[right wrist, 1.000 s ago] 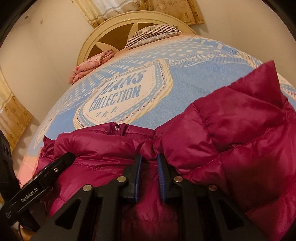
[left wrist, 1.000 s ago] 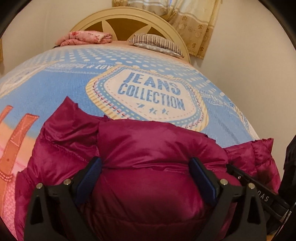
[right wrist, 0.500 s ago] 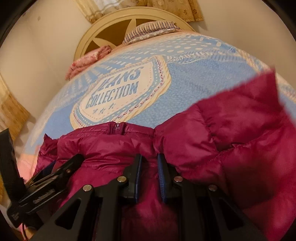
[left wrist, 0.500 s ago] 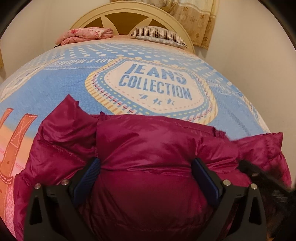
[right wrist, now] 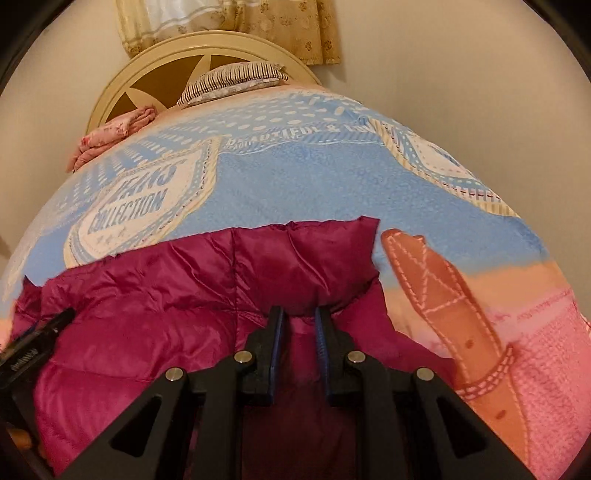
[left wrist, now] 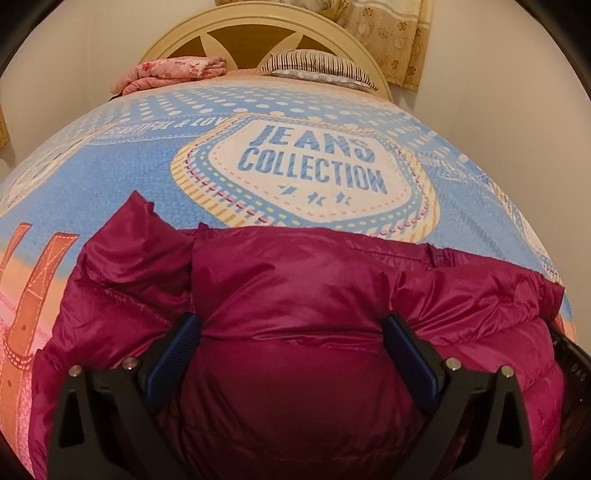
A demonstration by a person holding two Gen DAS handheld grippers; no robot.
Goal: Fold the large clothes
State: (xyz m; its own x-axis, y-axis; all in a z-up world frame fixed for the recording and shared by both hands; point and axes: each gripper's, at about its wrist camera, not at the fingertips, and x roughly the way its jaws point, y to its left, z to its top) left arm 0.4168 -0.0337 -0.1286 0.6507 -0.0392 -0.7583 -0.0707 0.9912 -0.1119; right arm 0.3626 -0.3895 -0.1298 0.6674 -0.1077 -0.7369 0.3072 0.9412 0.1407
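**Inspector:** Largest first. The bed with the blue printed "JEANS COLLECTION" bedspread [left wrist: 147, 177] carries the work. The magenta quilted puffer jacket [left wrist: 314, 295] lies bunched across its near end, on the spread.

**Assistant:** And the tools?

**Inspector:** The left gripper [left wrist: 291, 343] has its fingers wide apart with a thick bulge of jacket filling the gap. The blue pads [left wrist: 177, 350] touch the fabric on both sides, though I cannot tell whether they clamp it or merely straddle it. The right gripper [right wrist: 298, 332] has its fingers nearly together, pinching a thin fold of the jacket near its right edge.

**Assistant:** Advice for the step in hand?

**Inspector:** In my judgement a side panel is being carried across. Keep the pinched edge taut and low, hold the other hand steady as an anchor, and let trapped air out before pressing the crease. The slick, padded shell is likely to spring back and slide.

**Assistant:** Obstructions?

**Inspector:** None on the spread ahead. At the far end, well apart, stand the cream arched wooden headboard [left wrist: 258, 33], a striped pillow [left wrist: 317, 66] and a folded pink floral cloth [left wrist: 170, 72]. A beige patterned curtain [right wrist: 229, 26] hangs behind.
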